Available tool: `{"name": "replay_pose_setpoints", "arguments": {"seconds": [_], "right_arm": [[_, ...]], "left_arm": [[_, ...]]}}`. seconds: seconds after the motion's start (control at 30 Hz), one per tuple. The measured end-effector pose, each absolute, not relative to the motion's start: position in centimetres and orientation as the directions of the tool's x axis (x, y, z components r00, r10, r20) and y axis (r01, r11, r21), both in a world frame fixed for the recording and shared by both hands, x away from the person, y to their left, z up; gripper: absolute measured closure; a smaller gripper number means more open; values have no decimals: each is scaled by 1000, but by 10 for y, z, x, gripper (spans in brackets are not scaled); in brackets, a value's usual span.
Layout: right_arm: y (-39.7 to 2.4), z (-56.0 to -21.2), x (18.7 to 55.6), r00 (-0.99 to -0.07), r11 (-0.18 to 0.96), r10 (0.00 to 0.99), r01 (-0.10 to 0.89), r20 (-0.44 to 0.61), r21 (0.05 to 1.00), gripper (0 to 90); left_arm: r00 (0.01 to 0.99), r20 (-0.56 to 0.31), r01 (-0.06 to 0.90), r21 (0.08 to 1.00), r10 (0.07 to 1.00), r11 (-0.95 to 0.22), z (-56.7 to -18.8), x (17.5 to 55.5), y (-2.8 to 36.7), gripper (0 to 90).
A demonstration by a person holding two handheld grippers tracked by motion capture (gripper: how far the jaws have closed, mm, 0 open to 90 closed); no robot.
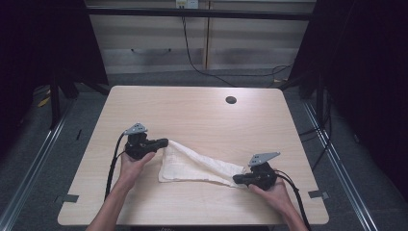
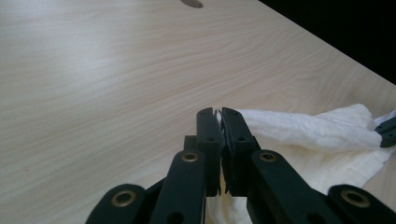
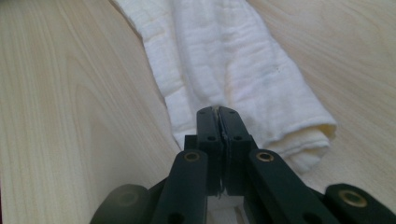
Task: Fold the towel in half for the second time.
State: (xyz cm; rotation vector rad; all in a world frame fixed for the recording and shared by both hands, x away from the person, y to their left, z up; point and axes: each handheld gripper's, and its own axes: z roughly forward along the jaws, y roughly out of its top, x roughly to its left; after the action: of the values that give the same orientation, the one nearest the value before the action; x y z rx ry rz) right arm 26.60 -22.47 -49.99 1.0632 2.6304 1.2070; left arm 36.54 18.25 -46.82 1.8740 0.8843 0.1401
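Note:
A white cloth [image 1: 192,163] lies crumpled and stretched across the near half of the wooden table [image 1: 192,110]. My left gripper [image 1: 165,142] is shut on the cloth's upper left corner; in the left gripper view the jaws [image 2: 218,114] pinch a thin edge of the cloth [image 2: 303,133]. At the cloth's lower right corner my right gripper [image 1: 236,179] is shut on the fabric; the right gripper view shows its jaws [image 3: 217,112] closed on a thin layer of the cloth [image 3: 233,70]. The cloth runs as a twisted band between the two grippers.
A round cable hole [image 1: 231,100] sits in the table's far right part. Dark curtains stand at both sides, and a cabinet with a hanging cable [image 1: 192,57] is behind the table. Metal rails run along the floor on each side.

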Motion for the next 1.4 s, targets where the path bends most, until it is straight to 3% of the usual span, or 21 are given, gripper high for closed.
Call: {"name": "replay_pose_setpoints", "arguments": {"seconds": [0.77, 1.1, 1.4], "right_arm": [[-222, -499, 264, -746, 454, 632, 575, 210, 680, 889], [-221, -499, 262, -739, 450, 643, 576, 200, 682, 889], [-221, -500, 262, -737, 439, 644, 578, 207, 688, 889]], "left_arm": [[821, -189, 404, 860, 539, -313, -456, 312, 187, 869], [873, -150, 374, 817, 464, -439, -468, 283, 185, 868], [885, -171, 398, 763, 434, -510, -486, 271, 189, 868]]}}
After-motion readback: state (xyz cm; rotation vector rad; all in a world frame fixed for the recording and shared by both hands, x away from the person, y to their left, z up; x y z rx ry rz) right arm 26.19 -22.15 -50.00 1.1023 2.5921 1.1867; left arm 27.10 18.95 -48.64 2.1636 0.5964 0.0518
